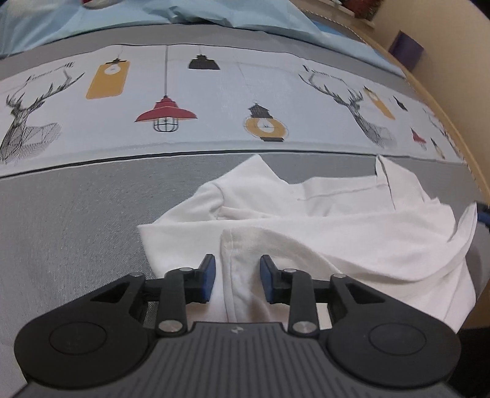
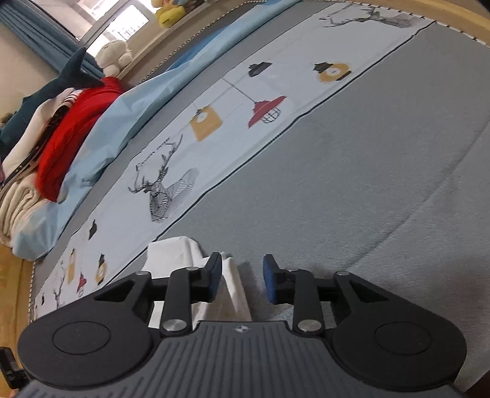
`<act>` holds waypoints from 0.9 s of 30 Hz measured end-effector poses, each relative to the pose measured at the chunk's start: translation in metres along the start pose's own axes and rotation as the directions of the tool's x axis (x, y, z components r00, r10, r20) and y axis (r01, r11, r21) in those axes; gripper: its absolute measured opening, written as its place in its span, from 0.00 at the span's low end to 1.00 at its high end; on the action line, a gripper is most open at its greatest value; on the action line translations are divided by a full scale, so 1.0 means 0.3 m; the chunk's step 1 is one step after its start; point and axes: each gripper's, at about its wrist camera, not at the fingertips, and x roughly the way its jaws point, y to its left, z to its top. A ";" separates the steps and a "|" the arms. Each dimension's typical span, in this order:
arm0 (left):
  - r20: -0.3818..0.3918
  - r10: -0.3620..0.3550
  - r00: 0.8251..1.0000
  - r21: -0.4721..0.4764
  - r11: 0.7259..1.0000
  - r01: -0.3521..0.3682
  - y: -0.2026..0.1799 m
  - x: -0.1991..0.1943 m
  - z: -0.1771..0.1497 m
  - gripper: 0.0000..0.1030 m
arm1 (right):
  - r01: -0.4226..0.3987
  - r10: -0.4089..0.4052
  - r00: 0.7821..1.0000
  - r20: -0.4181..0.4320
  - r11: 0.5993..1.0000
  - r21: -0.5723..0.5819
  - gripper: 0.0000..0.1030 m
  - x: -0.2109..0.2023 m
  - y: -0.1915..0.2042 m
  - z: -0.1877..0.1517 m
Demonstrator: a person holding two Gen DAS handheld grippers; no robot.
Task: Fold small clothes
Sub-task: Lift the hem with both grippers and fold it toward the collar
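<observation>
The scene is a bed with a grey cover (image 1: 76, 214). One white garment (image 1: 337, 220) lies crumpled on the grey part. Beyond the garment there is a pale printed band (image 1: 214, 101) with deer and lamps, and beyond that band a light blue sheet (image 1: 92, 18). To the right of the garment, the wooden bed frame (image 1: 453, 91) curves along the edge of the cover, and the garment reaches almost to this edge. To the left of the garment the grey cover is wide and flat.

The left gripper (image 1: 237, 277) hangs over the near side of the garment. Its two fingers (image 1: 209, 275) are released, apart from each other, with a hemmed fold of the garment between them, and they do not press it.

In the right wrist view, only one corner of the garment (image 2: 174, 254) shows, near the dark line that borders the printed band. The right gripper (image 2: 242, 280) is over this corner. Its two fingers (image 2: 216, 275) are also released, with cloth by the left one and bare grey cover by the right one.

Far from the garment, past the blue sheet, lies one pile of clothes (image 2: 76, 128) with red on top, and behind it three plush toys: one dark blue (image 2: 76, 73), one white (image 2: 114, 55), one yellow (image 2: 170, 12).
</observation>
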 end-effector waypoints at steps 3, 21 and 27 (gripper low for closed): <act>0.066 0.006 0.998 0.059 0.998 -0.010 -0.010 -0.039 0.004 0.05 | 0.010 -0.009 1.000 0.018 0.999 -0.033 0.31 -0.011 0.004 0.019; 0.073 0.063 0.995 -0.198 0.979 -0.048 0.140 -0.036 0.033 0.18 | 0.007 -0.016 0.999 -0.034 0.965 -0.263 0.41 0.112 0.146 0.001; 0.054 0.072 0.996 -0.205 0.977 -0.060 0.138 -0.016 0.028 0.25 | 0.043 -0.066 0.996 -0.058 0.943 -0.329 0.41 0.189 0.179 -0.023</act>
